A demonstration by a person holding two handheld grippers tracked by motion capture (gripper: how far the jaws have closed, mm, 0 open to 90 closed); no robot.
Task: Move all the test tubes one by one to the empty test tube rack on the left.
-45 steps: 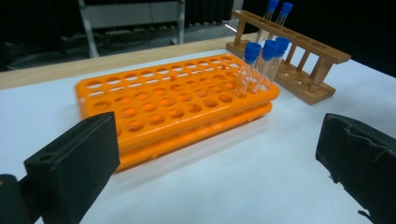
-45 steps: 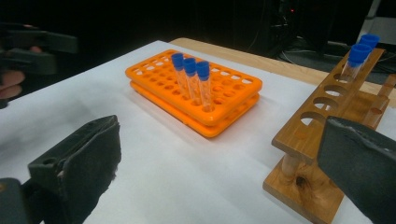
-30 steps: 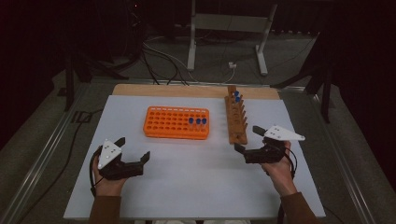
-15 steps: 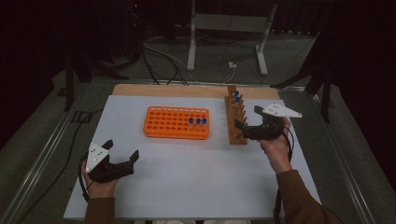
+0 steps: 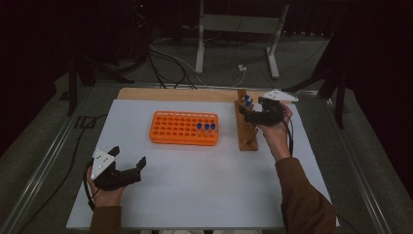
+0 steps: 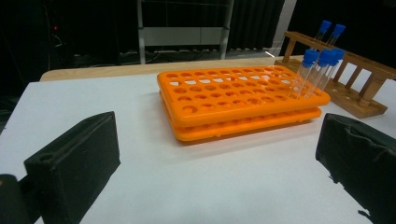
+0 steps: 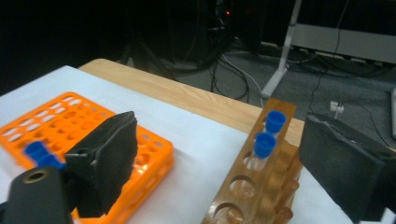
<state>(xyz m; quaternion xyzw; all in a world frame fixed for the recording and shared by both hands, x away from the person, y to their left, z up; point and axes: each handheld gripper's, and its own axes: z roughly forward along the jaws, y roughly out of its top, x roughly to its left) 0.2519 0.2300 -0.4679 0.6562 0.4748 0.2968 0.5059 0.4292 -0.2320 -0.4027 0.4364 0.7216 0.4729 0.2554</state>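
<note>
The right gripper (image 5: 249, 113) is held over the far end of the wooden rack (image 5: 245, 127), which lies lengthwise near the right side of the white counter (image 5: 195, 185). In the right gripper view its two black jaws stand apart with nothing pressed between the pads; they have just been closing somewhat, and the two blue-capped tubes (image 7: 268, 135) standing in the far holes of the wooden rack (image 7: 254, 186) lie in the gap ahead of them, not yet touched. The nearer holes of that rack are unoccupied. The orange rack (image 5: 184, 127) sits to the left of the wooden rack, apart from it, toward the middle of the counter; three blue-capped tubes (image 5: 206, 127) stand upright in its right-hand part. The left gripper (image 5: 127, 168) rests in the left hand (image 5: 104, 195) near the front left edge of the counter, well apart from both racks. In the left gripper view its jaws stand wide open and hold nothing, with the orange rack (image 6: 238, 100) ahead of them and bare counter surface between. A strip of bare wood (image 5: 175, 93) runs along the far edge of the counter.
</note>
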